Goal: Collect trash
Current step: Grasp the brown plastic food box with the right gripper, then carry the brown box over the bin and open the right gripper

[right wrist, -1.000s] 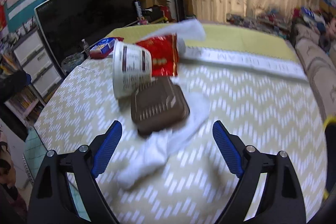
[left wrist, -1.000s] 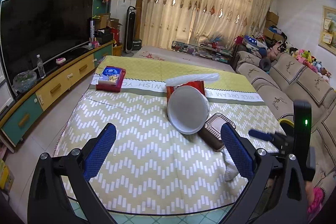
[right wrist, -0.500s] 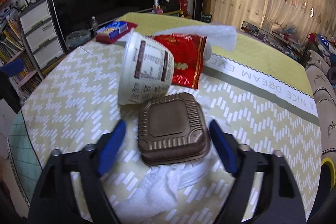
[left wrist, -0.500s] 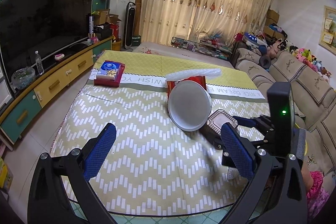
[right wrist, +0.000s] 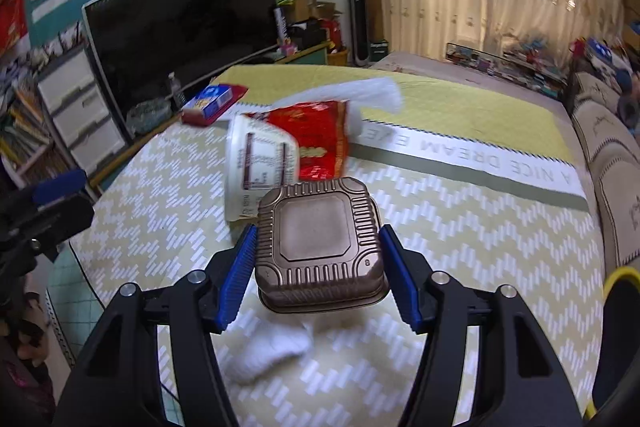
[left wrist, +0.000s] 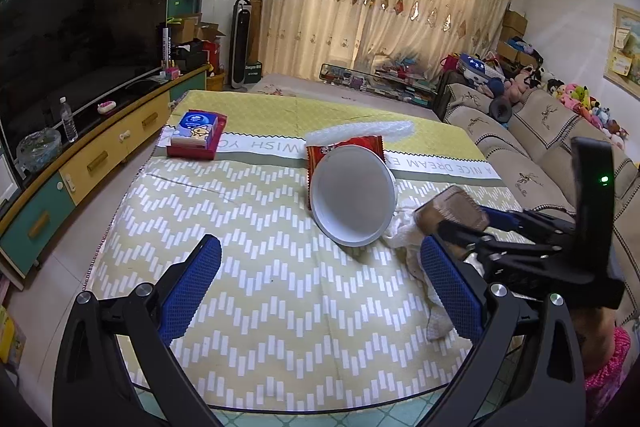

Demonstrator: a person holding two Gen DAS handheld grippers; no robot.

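Right gripper (right wrist: pixel 318 277): jaws have just been closing and now clamp the brown ribbed box (right wrist: pixel 320 241) by its two sides. Box sits clear of the cloth, above the crumpled white tissue (right wrist: pixel 268 353). Left gripper (left wrist: pixel 316 287): jaws spread wide, nothing between them, hovering over bare table (left wrist: pixel 248 307).

Step in hand, as I read it: first piece of trash picked up. Next move needs a lift and a carry to a bin; none is in view.

White cup (right wrist: pixel 256 163) on its side lies just beyond the box, red wrapper (right wrist: pixel 320 139) behind it. Near table edge is close under both grippers; open room to the right.
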